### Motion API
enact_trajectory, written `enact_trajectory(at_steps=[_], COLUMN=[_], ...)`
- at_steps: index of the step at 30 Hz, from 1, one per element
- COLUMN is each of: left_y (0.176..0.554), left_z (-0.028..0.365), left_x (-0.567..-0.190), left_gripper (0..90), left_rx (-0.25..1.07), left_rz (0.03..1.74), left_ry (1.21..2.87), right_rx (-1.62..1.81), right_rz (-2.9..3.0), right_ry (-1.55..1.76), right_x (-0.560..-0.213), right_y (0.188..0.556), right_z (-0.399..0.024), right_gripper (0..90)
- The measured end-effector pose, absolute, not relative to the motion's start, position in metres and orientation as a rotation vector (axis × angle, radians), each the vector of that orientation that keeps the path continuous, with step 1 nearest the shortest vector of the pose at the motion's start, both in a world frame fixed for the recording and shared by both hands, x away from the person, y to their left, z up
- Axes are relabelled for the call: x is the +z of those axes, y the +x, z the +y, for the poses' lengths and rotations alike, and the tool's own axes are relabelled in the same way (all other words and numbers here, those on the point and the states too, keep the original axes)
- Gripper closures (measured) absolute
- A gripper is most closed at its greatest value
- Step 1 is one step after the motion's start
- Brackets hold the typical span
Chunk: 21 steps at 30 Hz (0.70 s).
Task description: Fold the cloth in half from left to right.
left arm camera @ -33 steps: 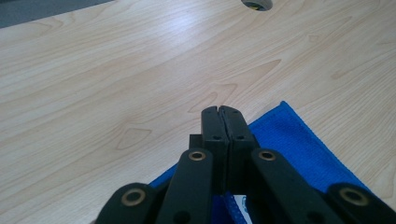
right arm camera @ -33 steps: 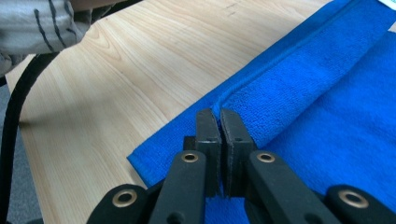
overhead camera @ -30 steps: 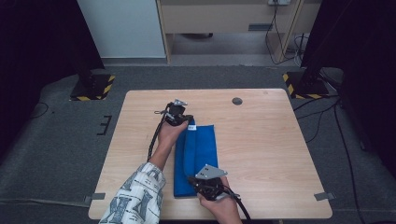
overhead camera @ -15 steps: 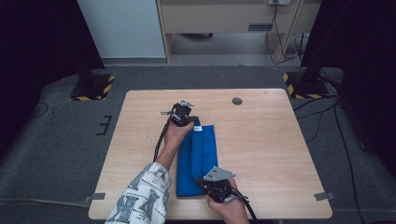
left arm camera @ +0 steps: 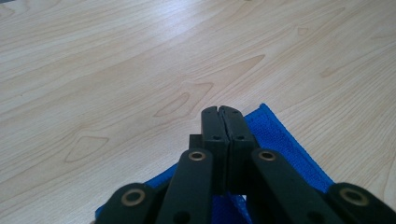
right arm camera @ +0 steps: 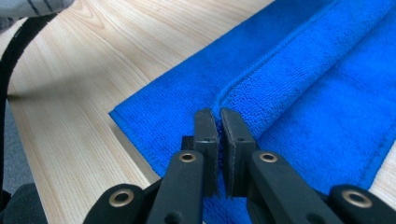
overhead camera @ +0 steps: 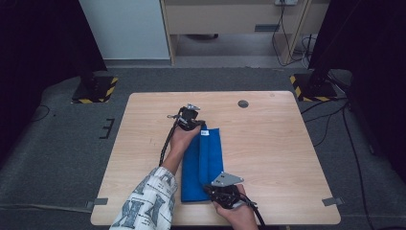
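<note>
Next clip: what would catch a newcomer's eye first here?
The bright blue towel, folded into a long strip down the middle of the pale wooden table. One claw sits at each end of it: the left claw at the far end, jaws pressed together, and the right claw at the near end, jaws almost together over the folded edge.

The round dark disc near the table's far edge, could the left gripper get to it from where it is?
Probably yes. Bare wood lies between the left gripper at the blue towel's far end and the disc; its jaws are shut.
</note>
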<state>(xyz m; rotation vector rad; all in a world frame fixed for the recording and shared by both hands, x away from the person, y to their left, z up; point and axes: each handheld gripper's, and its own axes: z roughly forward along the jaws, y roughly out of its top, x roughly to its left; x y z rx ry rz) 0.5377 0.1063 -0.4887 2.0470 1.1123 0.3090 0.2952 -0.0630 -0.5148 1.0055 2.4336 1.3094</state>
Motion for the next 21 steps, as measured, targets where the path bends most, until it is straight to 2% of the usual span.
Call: enact_trajectory(at_steps=[15,20,21], left_y=[0.538,0.539,0.539], left_z=[0.095,0.094,0.093], left_x=[-0.493,-0.494,-0.495], left_gripper=[88.8,88.1,87.1], left_rx=[0.293,0.272,0.265], left_rz=[1.102,1.113,1.118], left_ry=[2.057,2.037,2.034], right_rx=[1.306,1.297,1.292], right_rz=[2.431,2.437,2.433], right_ry=[1.046,1.049,1.061], right_x=[-0.517,-0.517,-0.518], right_y=[0.294,0.295,0.296], right_z=[-0.075,-0.076,-0.078], right_gripper=[85.0,80.2,76.0])
